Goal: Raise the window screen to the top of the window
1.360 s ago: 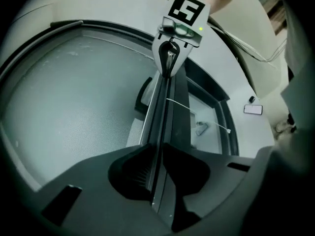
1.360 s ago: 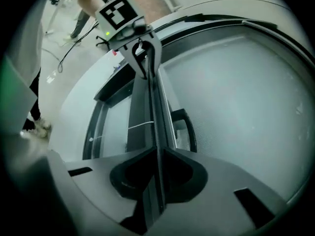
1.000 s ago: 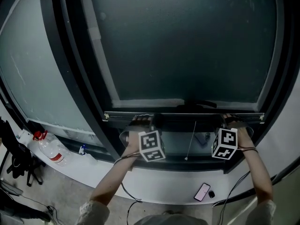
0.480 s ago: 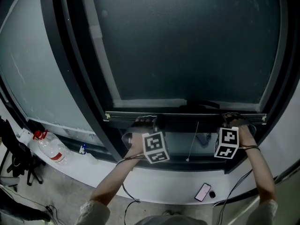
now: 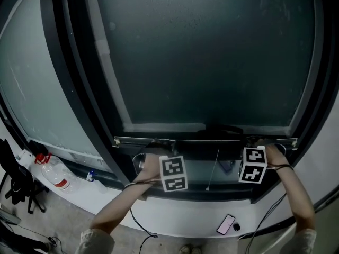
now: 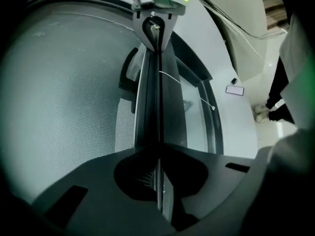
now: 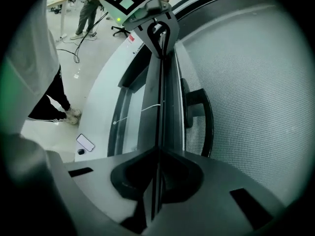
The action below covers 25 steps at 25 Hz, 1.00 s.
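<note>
The dark mesh window screen fills the frame, and its bottom rail sits low, just above the sill. My left gripper is shut on the rail's left part and my right gripper is shut on its right part. In the left gripper view the jaws are closed on the rail, which runs away to the other gripper, with mesh on the left. The right gripper view mirrors this: jaws closed on the rail, mesh on the right.
A black handle sits mid-rail, and a thin pull cord hangs below it. A phone lies on the white sill. A water bottle and a chair are at lower left. A person stands behind.
Both grippers keep their hold on the rail. The head view has shifted, so everything sits slightly lower in frame; the rail shows little movement relative to the sill. The marker cubes have turned slightly.
</note>
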Tool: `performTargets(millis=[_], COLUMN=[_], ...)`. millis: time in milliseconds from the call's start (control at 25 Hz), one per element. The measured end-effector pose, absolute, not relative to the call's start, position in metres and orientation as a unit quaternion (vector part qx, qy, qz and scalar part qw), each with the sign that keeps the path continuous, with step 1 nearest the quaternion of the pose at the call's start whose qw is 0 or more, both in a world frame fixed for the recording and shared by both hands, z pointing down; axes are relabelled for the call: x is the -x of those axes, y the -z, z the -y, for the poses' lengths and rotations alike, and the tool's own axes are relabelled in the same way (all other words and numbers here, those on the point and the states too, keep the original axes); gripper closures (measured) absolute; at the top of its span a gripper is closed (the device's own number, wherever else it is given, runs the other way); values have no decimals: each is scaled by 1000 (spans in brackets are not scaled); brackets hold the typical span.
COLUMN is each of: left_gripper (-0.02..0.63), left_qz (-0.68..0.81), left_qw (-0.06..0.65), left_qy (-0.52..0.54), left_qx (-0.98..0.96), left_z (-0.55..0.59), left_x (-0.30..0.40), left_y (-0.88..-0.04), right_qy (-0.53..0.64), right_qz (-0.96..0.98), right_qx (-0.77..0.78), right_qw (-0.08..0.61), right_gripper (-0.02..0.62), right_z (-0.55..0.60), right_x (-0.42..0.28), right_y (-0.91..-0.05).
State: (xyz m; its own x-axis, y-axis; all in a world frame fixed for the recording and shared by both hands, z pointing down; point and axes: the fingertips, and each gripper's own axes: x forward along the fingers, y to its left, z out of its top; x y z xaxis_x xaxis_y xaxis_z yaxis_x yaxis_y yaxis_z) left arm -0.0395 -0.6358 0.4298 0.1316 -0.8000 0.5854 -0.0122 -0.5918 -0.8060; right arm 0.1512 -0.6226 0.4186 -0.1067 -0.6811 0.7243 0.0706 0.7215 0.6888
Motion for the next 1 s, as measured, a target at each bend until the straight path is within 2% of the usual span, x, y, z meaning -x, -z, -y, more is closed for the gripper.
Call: performTargets(millis=[320,480,720,1000], left_gripper=[588,586,587,586], left_qz=[-209,-201,-230,-300], left_qw=[260,249,282,348], left_qy=[656,638,613,577], left_qx=[677,700,701,676], left_z=[638,633,636,648], left_x=[38,40,39,41], left_y=[-436,-439,-418,-333], right_qy=[217,225,256,335], right_qz=[697,699,691,666], right_qx=[-160,-159,-189,-264], right_qw=[664,660,649,612], right_gripper=[581,581,580,580], right_z=[624,621,620,632], right_x=[-152,-149,-150,-150], right_y=[-416,-420,-400,-320])
